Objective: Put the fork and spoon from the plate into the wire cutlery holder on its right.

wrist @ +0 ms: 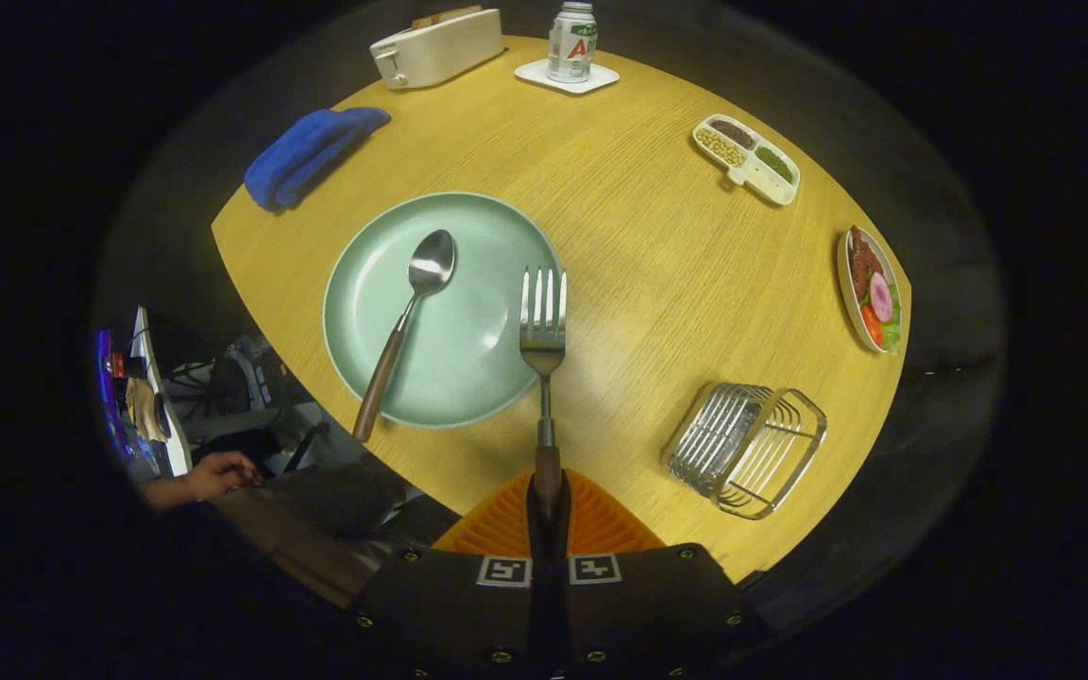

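Note:
My gripper [549,496] is shut on the wooden handle of the fork [543,326]. The fork sticks out straight ahead of the fingers, lifted, with its tines over the right rim of the pale green plate [468,378]. The spoon [409,316] with a wooden handle lies on that plate, bowl pointing away and handle hanging over the near rim. The wire cutlery holder [747,449] stands on the wooden table to the right of the fingers and of the plate.
A blue cloth [308,153] lies beyond the plate on the left. Farther off are a white toaster [435,45] and a can on a coaster [570,42]. A divided snack tray [745,158] and a salad plate [873,288] sit far right. A person's hand [213,475] rests left, off the table.

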Demonstrator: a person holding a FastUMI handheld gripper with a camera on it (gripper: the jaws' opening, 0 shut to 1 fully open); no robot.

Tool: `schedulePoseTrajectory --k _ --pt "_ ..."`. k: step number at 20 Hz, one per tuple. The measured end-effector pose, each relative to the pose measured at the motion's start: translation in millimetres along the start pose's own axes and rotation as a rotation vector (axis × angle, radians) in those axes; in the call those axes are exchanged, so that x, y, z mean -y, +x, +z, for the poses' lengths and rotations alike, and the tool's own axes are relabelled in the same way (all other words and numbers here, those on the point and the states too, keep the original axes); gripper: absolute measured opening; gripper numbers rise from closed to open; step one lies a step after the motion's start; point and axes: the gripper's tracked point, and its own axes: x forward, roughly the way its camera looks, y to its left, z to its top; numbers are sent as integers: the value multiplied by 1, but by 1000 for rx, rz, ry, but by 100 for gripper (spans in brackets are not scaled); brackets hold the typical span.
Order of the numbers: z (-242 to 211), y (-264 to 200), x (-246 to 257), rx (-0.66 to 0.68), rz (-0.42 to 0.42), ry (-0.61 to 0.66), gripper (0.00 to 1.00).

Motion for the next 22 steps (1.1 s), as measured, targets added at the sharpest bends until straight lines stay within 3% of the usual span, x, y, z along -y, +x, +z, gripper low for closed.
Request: schedulePoseTrajectory --k 3,11,16,22 --pt "-26 -22 25 -44 -18 -29 1" --pt "-82 -63 112 -206 -62 53 0" --pt "-84 -45 137 -261 -44 124 1" --pt "-80 -28 135 -334 -2 104 1"
